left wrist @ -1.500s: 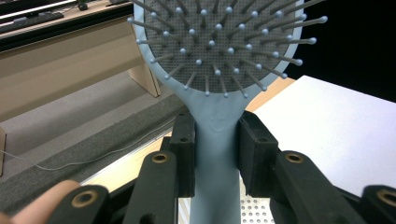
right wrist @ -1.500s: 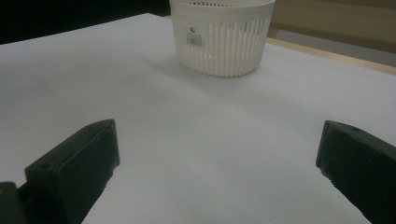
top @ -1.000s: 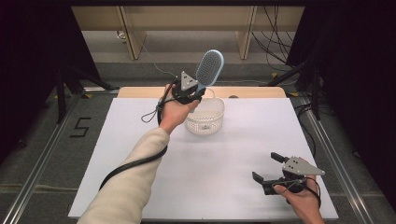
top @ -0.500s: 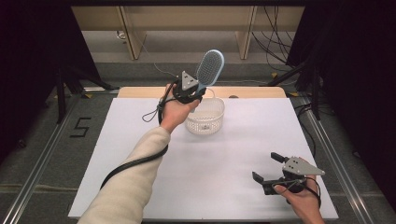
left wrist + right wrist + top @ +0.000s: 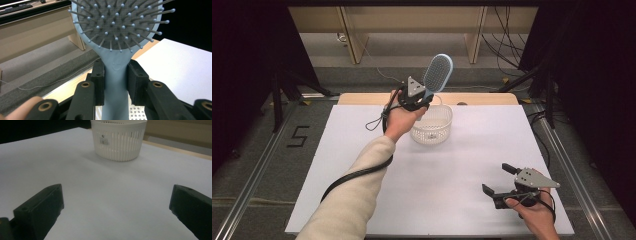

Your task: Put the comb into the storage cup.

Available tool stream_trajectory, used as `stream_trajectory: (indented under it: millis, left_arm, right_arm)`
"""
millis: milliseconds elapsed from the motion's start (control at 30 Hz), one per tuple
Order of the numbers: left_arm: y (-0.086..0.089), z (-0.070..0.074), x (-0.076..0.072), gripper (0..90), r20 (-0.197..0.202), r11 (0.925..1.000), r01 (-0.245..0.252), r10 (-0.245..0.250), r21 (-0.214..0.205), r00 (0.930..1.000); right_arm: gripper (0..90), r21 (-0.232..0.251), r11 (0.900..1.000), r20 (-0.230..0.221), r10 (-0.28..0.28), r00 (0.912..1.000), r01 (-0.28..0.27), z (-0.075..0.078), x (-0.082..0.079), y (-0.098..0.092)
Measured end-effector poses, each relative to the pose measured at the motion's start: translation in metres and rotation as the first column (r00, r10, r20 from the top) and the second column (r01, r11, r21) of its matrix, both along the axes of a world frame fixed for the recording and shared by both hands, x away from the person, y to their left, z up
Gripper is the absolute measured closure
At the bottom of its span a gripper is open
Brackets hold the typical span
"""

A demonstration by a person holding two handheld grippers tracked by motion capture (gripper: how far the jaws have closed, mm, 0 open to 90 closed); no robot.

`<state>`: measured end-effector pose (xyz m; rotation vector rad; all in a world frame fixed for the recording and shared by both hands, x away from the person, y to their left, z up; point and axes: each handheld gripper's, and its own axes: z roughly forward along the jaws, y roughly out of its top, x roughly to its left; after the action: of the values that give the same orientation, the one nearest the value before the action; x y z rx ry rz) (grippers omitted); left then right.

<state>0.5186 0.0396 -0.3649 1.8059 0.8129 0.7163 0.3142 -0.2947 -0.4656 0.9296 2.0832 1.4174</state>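
right gripper: near edge of white table, jaws wide apart with nothing between | right gripper view: barcode label on white basket, unreadable from the high view | left gripper: at far edge by basket, jaws clamped on hairbrush handle | left gripper view: brush bristles face camera, head up

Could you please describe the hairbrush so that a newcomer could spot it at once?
Start at the white table and find the white basket near its far edge. Just above it, the left gripper clamps the hairbrush upright by its handle: pale blue, oval, bristled.
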Motion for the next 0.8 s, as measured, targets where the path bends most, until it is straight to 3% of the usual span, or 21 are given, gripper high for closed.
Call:
stream_trajectory:
  millis: [800]
  left_arm:
    - [-0.0022,-0.0075,0.0020,69.7,-0.011,1.0000,0.008,-0.008,0.004,0.9999]
  right_arm:
    - [0.2,0.001,1.0000,0.002,0.002,1.0000,-0.002,-0.0001,0.0002,-0.0002]
